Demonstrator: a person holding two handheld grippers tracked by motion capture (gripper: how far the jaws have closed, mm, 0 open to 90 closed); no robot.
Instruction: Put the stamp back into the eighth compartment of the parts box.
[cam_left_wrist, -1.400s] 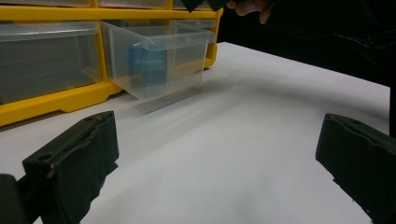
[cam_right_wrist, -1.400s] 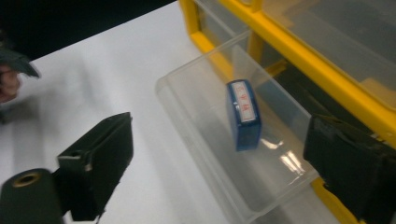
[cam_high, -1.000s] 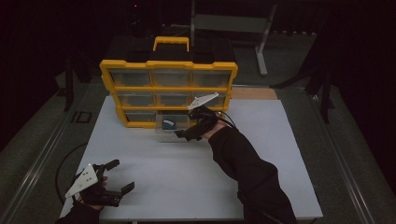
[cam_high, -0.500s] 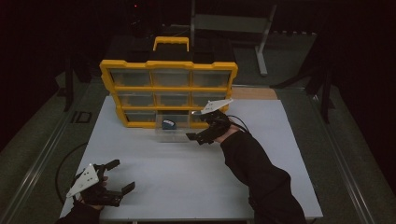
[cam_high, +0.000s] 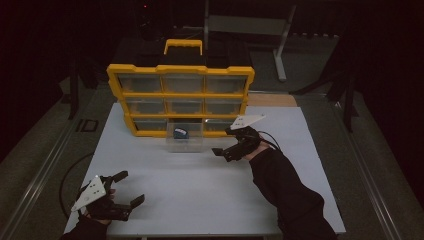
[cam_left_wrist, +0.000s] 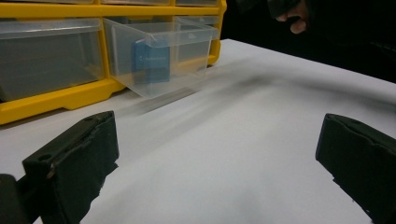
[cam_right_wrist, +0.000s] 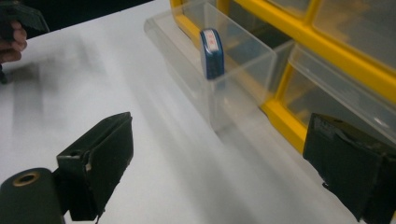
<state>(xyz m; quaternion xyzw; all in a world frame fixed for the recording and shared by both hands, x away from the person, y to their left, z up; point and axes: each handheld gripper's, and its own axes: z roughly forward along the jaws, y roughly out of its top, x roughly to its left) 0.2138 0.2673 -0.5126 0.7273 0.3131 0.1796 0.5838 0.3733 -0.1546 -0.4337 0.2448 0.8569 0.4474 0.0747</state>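
The small blue block (cam_high: 179, 133) sits upright in the clear drawer (cam_high: 185, 143), pulled out of the yellow organizer's (cam_high: 180, 95) bottom row, probably so it's easy to reach. The right gripper (cam_high: 223, 151) hovers just beside it, jaws spread and empty, while the left gripper (cam_high: 125, 188) rests open near the table (cam_high: 200, 190) edge, well out of the way

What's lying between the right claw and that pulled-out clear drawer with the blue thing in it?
Nothing: in the high view, only bare white table separates the open right claw from the drawer.
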